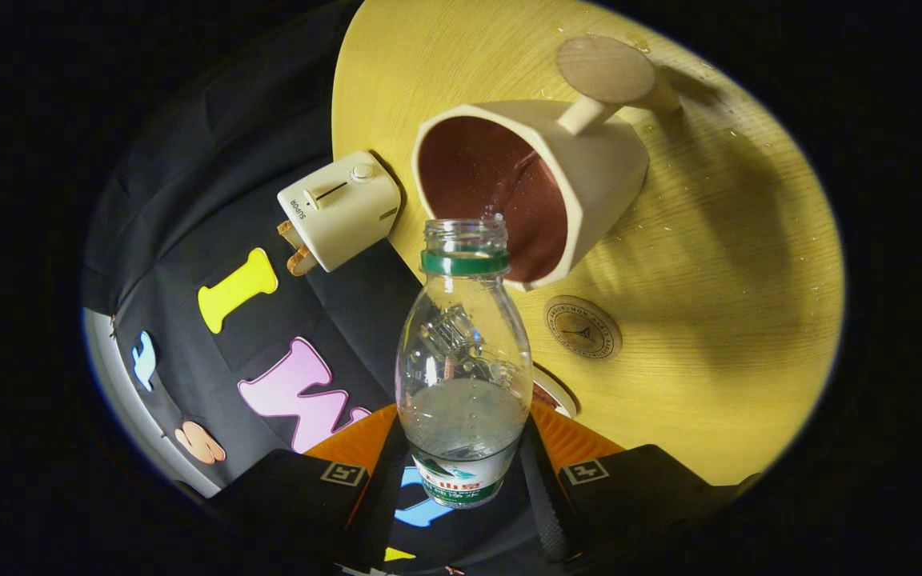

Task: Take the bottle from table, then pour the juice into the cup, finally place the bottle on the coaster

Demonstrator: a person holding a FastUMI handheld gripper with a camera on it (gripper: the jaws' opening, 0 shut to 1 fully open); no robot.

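Observation:
A clear plastic bottle (463, 360) with a green neck ring, no cap and a green-and-white label stands between my fingers, and my gripper (461, 474) is shut on its lower part. A little clear liquid lies in the bottle near the fingers. The bottle's open mouth sits right at the rim of a cream cup (589, 172) with a brown inside and a round-ended handle. A few drops show at the mouth and a thin wet streak runs inside the cup. A round wooden coaster (583, 326) lies on the table beside the bottle, just below the cup.
The round light-wood table (733, 264) looks tilted and carries scattered drops. A small cream toaster (338, 210) with toast slices stands at the table's edge beside the cup. A white-rimmed round object (555, 390) peeks out behind the bottle.

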